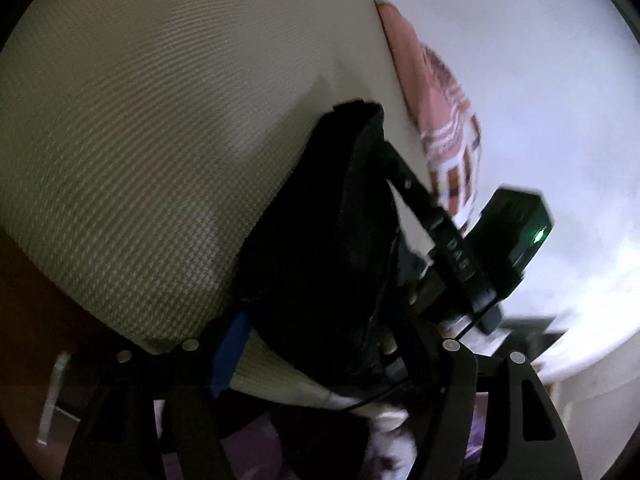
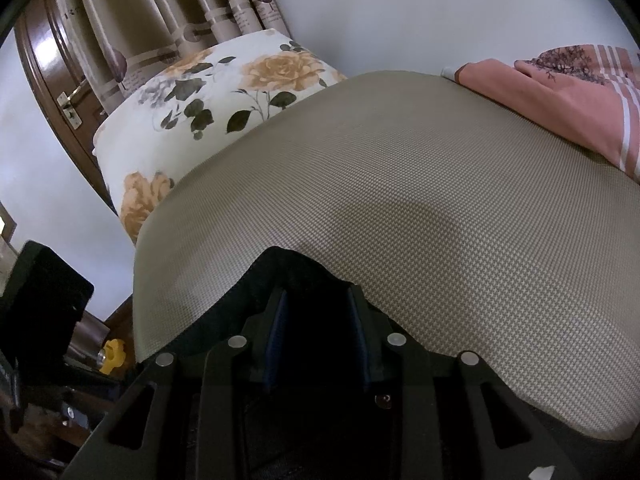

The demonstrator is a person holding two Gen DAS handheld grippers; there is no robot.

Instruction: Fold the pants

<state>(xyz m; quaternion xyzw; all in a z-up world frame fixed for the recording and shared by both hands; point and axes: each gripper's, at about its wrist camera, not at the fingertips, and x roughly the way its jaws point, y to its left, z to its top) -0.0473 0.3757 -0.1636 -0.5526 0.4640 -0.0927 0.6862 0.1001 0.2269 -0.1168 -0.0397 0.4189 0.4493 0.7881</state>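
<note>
The black pants (image 1: 320, 216) are bunched up on a beige woven mattress (image 1: 140, 140). In the left wrist view the bunch lies between my left gripper's (image 1: 332, 328) spread fingers. Its blue pad (image 1: 232, 352) stands a little clear of the cloth, with beige showing in the gap. The other hand-held gripper's body (image 1: 512, 232), with a green light, reaches in from the right onto the same bunch. In the right wrist view my right gripper (image 2: 316, 304) is shut on the black pants (image 2: 288, 268), and dark cloth fills the space between its blue pads (image 2: 276, 340).
A floral pillow (image 2: 224, 92) lies at the mattress's far left. A pink striped cloth (image 2: 560, 92) lies at the far right, and the pink cloth (image 1: 440, 112) also shows in the left wrist view. A brown door (image 2: 48, 80), a curtain (image 2: 180, 8) and a yellow object (image 2: 112, 356) are at the left.
</note>
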